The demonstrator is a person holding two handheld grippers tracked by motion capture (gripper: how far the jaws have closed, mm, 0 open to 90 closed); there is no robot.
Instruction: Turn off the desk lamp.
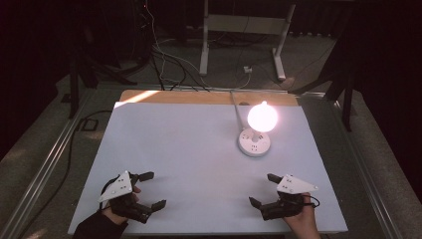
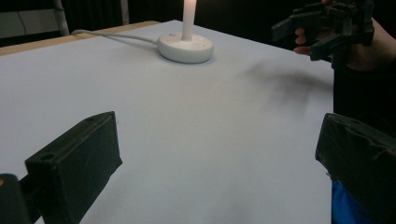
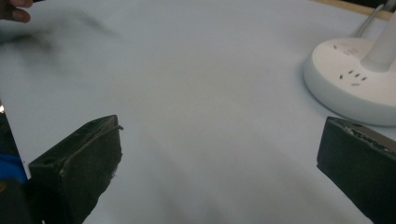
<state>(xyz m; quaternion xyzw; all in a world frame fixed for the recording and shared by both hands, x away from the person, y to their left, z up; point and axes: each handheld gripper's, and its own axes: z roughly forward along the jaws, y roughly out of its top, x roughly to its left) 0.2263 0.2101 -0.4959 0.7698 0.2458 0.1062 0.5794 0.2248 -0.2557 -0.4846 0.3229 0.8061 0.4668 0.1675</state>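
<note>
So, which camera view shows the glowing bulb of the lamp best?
The high view: the lit bulb shows whole above the round white base. The left gripper view shows only the base and the bright stem; the right gripper view shows part of the base and the stem's foot.

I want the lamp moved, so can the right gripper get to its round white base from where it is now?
Probably yes. The right gripper is open at the table's near edge, and the white sheet between it and the lamp base lies bare. The glowing bulb sits above the base, so approach low.
</note>
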